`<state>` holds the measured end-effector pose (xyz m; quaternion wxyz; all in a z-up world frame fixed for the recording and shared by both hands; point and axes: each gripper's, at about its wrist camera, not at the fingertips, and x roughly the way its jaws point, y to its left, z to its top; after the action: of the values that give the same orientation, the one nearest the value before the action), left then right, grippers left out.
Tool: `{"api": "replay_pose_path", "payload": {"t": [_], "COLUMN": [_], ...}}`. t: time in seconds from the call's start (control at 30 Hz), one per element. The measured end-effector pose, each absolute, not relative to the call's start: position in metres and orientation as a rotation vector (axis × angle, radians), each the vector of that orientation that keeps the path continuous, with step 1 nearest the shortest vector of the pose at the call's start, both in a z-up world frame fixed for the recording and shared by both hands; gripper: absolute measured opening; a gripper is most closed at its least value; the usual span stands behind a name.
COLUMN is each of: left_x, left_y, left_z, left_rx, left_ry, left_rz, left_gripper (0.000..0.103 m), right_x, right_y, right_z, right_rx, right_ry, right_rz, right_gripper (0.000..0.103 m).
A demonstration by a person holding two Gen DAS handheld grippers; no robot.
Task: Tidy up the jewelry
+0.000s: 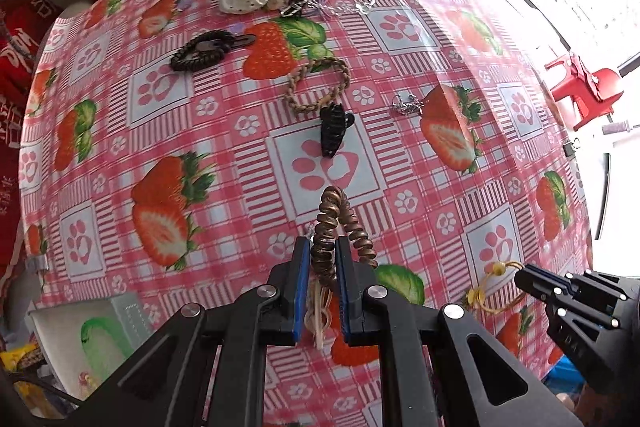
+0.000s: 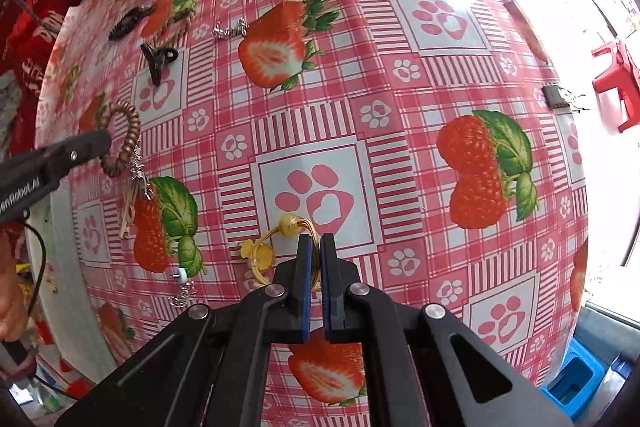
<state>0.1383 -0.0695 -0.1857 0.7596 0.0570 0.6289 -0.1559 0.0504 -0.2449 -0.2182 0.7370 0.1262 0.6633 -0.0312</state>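
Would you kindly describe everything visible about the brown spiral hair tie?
The brown spiral hair tie is a coiled, glossy, plastic-looking cord forming a closed loop, bronze-brown. The left hand-held gripper is shut on one side of the loop, between its blue pads; the rest arcs out beyond the fingertips above the strawberry tablecloth. Pale cords and a small silvery piece dangle beside it.

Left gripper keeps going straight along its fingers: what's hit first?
Likely bare tablecloth: the left gripper, shut on the brown coil hair tie, points steeply down; the black claw clip lies farther ahead. Depth unclear.
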Motion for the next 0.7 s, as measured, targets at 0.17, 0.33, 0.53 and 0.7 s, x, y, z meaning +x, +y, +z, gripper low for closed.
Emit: {"api": "replay_pose_path", "payload": {"t": [0.17, 0.33, 0.53, 0.7], "left_x": [0.119, 0.111, 0.099, 0.094], "left_y": [-0.058, -0.044, -0.025, -0.025], "left_z": [-0.171, -0.161, -0.157, -0.158], "left_rx": [0.099, 0.073, 0.048, 0.088], "left_ry": [1.349, 1.335, 1.337, 1.323], "left_rz": [-0.335, -0.324, -0.302, -0.288], "left_gripper": [0.02, 0.02, 0.02, 0.02], "right_x": [0.044, 0.035, 0.04, 0.045], "right_y": [-0.255, -0.245, -0.237, -0.239], "right_z": [-0.211, -0.196, -0.193, -0.205], "right_rx": [0.277, 0.255, 0.233, 0.299], "right_ry": [1.444, 1.428, 1.42, 1.473], "right_rz": [-0.062, -0.047, -0.037, -0.07], "right_gripper": [0.004, 0.003, 0.002, 0.004]}}
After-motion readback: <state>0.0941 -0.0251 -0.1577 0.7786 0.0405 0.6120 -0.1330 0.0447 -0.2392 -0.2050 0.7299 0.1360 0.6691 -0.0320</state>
